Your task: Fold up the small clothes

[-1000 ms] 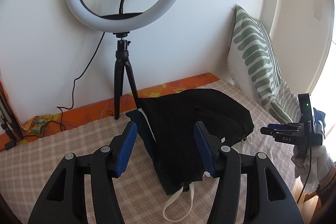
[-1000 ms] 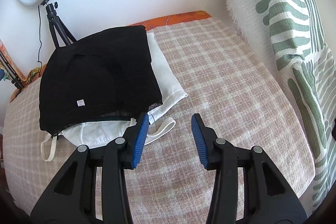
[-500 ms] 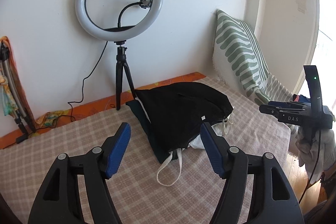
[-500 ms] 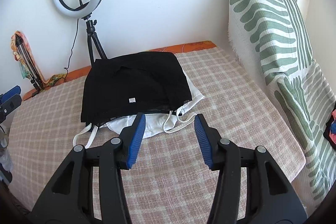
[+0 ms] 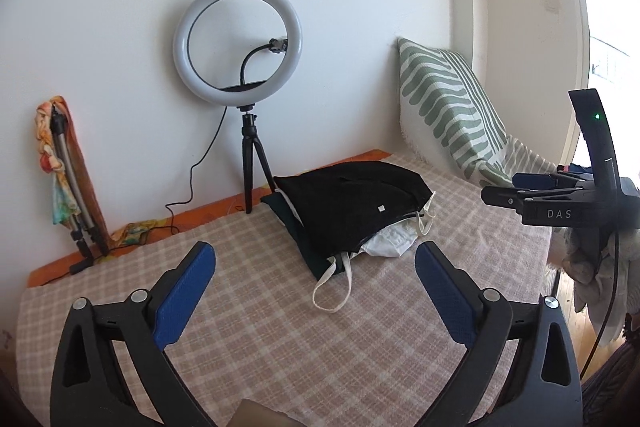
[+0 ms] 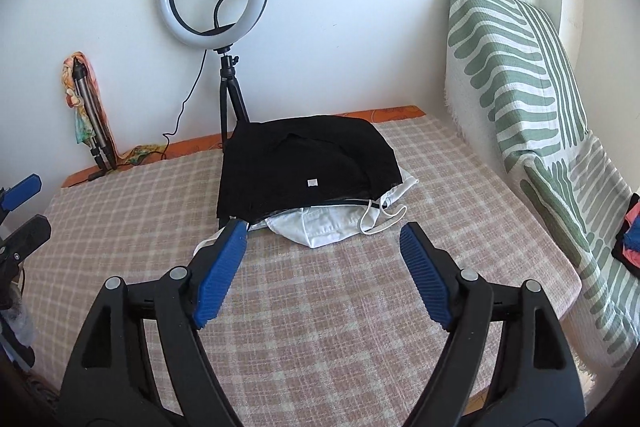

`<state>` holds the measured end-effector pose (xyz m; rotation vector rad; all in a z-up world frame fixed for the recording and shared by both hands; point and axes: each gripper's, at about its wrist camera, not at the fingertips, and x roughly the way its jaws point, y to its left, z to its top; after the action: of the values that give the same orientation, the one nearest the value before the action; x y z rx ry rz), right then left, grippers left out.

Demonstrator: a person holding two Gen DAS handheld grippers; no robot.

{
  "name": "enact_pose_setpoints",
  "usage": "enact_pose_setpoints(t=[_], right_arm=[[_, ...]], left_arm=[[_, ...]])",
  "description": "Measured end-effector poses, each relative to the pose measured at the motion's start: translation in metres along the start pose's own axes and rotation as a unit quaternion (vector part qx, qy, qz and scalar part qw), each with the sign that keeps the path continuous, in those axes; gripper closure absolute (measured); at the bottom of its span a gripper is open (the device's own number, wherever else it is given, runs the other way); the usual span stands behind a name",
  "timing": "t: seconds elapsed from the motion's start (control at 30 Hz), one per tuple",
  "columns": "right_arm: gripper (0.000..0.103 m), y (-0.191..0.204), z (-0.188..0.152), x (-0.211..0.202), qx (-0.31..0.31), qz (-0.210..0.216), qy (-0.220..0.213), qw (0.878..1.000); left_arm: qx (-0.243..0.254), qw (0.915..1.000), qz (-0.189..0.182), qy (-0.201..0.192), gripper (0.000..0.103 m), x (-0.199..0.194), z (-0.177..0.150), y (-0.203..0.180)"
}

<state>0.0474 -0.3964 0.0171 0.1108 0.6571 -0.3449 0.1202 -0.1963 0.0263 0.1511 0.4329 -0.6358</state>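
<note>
Jaws of the left gripper [image 5: 316, 283] and right gripper [image 6: 322, 255] have just been spreading, empty, near the black garment [image 6: 304, 163] on the bed [image 6: 320, 327].

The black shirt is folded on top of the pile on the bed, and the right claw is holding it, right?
Not quite. The black shirt is folded on top of the pile on the bed, but the right claw is open and empty, apart from it. Its jaws have just been opening. The right wrist view shows this.
</note>
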Motion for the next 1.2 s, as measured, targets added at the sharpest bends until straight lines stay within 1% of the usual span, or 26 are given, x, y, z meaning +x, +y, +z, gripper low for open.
enact_pose_setpoints(t=[0.03,0.13,0.17,0.2,0.23,0.27,0.37,0.43,0.53,0.63,0.8,0.9,1.2], right_arm=[[0.019,0.004,-0.003,-0.002,-0.002,0.001,-0.003,1.0],[0.019,0.016,-0.008,-0.006,-0.014,0.002,-0.008,1.0],[0.017,0.02,-0.011,-0.007,-0.015,0.0,-0.009,1.0],[0.014,0.022,-0.012,-0.008,-0.014,0.0,-0.012,1.0],[0.006,0.024,-0.014,-0.01,-0.01,0.001,-0.016,1.0],[0.001,0.025,-0.016,-0.012,-0.006,0.001,-0.023,1.0],[0.001,0.031,-0.019,-0.018,-0.004,-0.014,-0.047,0.999],[0.0,0.033,-0.019,-0.02,-0.008,-0.02,-0.057,0.998],[0.0,0.034,-0.021,-0.021,0.001,-0.018,-0.069,0.997],[0.0,0.033,-0.023,-0.02,0.011,-0.027,-0.084,0.996],[0.0,0.032,-0.027,-0.016,0.017,-0.031,-0.088,0.995],[0.0,0.035,-0.03,-0.013,0.01,-0.039,-0.09,0.995],[0.0,0.039,-0.033,-0.013,0.005,-0.041,-0.092,0.995]], left_arm=[[0.004,1.0,0.008,-0.004,0.0,-0.003,-0.003,-0.001],[0.016,0.9997,0.015,-0.01,0.0,-0.01,-0.013,-0.002],[0.019,0.9996,0.019,-0.01,0.0,-0.01,-0.016,-0.003],[0.02,0.9995,0.023,-0.011,0.0,-0.01,-0.018,-0.003],[0.017,0.9995,0.024,-0.012,0.0,-0.012,-0.021,-0.003],[0.01,0.9997,0.022,-0.011,0.0,-0.011,-0.023,-0.001],[-0.011,0.9998,0.014,0.004,0.0,-0.007,-0.03,0.003],[-0.014,0.9996,0.018,0.015,0.0,-0.005,-0.036,0.004],[-0.014,0.9988,0.04,0.024,0.0,0.0,-0.042,0.006],[-0.016,0.9977,0.061,0.027,0.0,0.004,-0.045,0.009],[-0.016,0.9969,0.073,0.023,0.0,0.004,-0.047,0.013],[-0.013,0.9971,0.071,0.022,0.0,0.003,-0.046,0.014],[-0.009,0.9975,0.067,0.023,0.0,0.001,-0.047,0.013]])
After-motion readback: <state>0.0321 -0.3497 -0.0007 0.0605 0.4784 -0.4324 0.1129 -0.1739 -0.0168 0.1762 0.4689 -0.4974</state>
